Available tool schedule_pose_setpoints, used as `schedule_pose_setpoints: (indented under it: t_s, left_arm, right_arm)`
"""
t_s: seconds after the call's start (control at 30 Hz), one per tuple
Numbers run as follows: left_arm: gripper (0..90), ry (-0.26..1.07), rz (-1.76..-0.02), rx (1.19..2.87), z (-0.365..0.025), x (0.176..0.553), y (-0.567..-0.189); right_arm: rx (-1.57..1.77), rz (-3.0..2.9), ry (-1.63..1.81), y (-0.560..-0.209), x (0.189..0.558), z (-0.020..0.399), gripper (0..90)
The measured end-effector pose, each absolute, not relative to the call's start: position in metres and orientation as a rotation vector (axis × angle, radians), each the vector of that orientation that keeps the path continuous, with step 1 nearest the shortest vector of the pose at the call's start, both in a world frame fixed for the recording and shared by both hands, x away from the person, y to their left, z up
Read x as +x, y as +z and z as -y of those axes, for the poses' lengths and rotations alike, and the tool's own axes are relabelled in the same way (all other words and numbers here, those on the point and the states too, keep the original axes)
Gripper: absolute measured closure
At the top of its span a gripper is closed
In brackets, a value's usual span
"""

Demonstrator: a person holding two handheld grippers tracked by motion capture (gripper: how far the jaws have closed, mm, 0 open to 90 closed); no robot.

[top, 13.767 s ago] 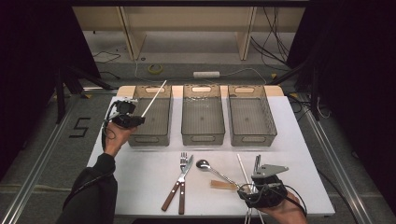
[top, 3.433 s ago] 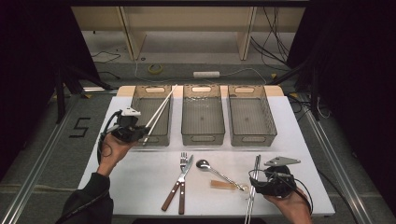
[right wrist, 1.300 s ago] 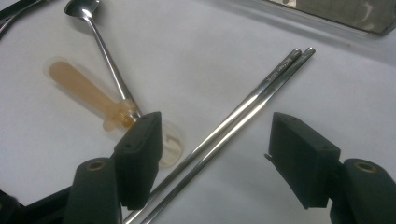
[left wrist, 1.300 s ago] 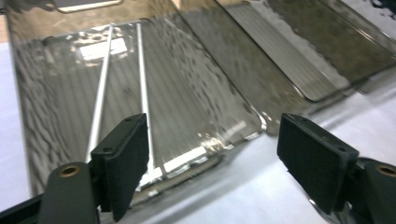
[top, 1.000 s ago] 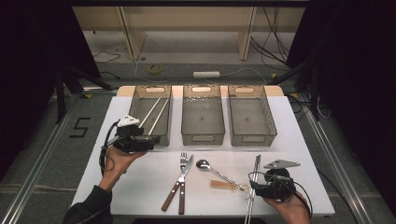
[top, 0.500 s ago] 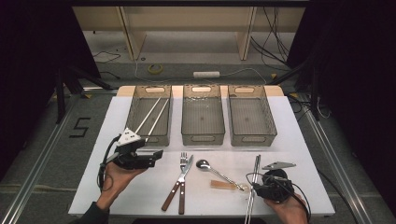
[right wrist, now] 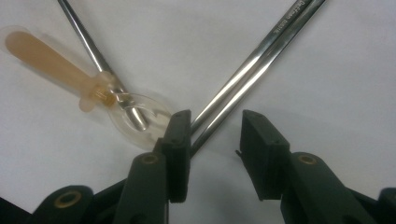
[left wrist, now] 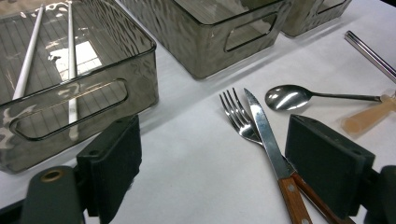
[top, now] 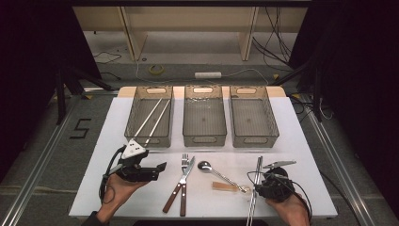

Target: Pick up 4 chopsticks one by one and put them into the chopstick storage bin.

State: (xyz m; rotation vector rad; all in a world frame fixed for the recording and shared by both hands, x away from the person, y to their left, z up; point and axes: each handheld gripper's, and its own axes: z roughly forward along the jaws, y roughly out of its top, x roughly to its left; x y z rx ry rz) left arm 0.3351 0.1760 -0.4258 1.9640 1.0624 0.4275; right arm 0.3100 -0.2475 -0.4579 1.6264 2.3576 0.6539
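White cloth covers the counter (top: 301, 141) beneath both hands. Right tool (right wrist: 212, 135): jaws have just been narrowing around the steel chopsticks (right wrist: 252, 65), one pad touching the pair, the other apart, so no grip yet; the chopsticks lie at the near right, just right of the spoon (top: 221, 174). Left tool (top: 157, 168): released and empty, now low near the fork (left wrist: 238, 116) and knife (left wrist: 266, 135), having drawn back from the left bin (top: 134, 120), where two white chopsticks (top: 153, 117) lie. Judged meaning: white pair sorted; steel pair next.
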Motion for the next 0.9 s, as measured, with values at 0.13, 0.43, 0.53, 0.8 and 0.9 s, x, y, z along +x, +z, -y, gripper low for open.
schedule_pose_setpoints:
  t_s: [0.13,0.43,0.53,0.8,0.9]
  left_arm:
    - [17.9,0.424,-1.065,1.963,-0.176,0.334,-0.426]
    - [17.8,0.430,-1.060,1.969,-0.175,0.332,-0.427]
    - [17.8,0.431,-1.058,1.975,-0.175,0.332,-0.427]
    - [17.8,0.429,-1.052,1.978,-0.174,0.331,-0.428]
    - [17.8,0.429,-1.051,1.981,-0.173,0.331,-0.428]
  right_arm:
    - [1.618,-2.376,0.633,-0.460,0.313,0.244,66.0]
    - [1.599,-2.406,0.575,-0.462,0.314,0.239,67.7]
    - [1.592,-2.407,0.566,-0.462,0.314,0.238,68.3]
    - [1.582,-2.420,0.514,-0.462,0.316,0.237,70.0]
    - [1.568,-2.432,0.489,-0.462,0.317,0.236,71.4]
